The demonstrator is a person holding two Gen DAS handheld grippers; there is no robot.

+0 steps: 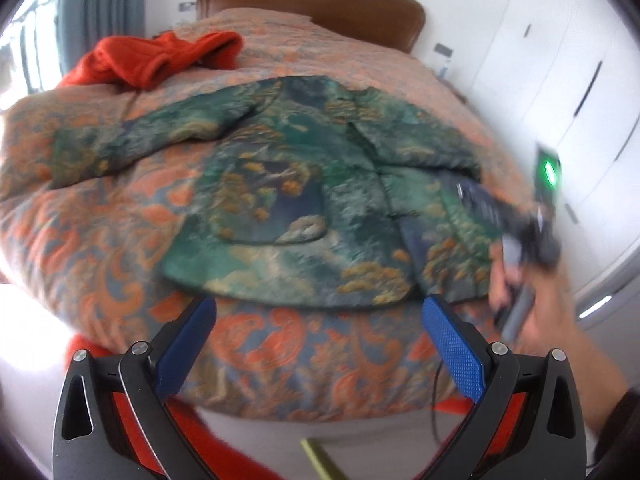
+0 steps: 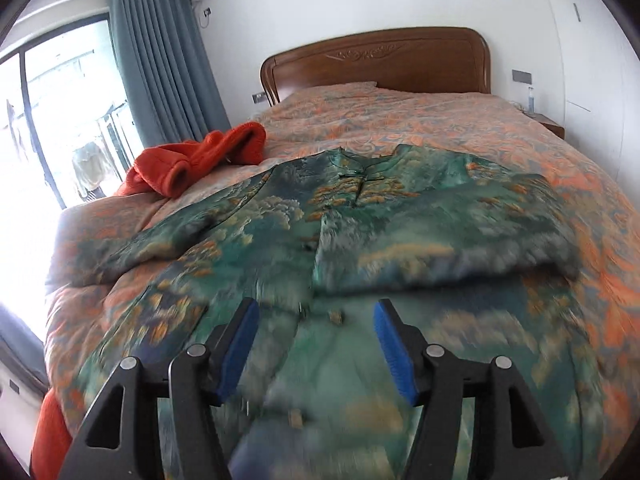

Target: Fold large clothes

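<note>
While both grippers' fingers gape empty, the green jacket [image 2: 360, 232] lies spread, seemingly one sleeve folded.

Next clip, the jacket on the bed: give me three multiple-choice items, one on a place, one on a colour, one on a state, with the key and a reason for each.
1. Where does the orange-red garment lie?
A. On the bed, on the window side of the green jacket
B. On the floor
C. In the right claw

2. What colour are the claw pads?
A. Yellow
B. Blue
C. White

3. How is the left claw?
A. Shut on the jacket hem
B. Shut on the bedspread
C. Open, holding nothing

Key: 1 A, it sits bunched on the cover near the curtain. 2 B, blue pads show in both views. 3 C, bedspread shows in the wide gap between the fingers.
</note>
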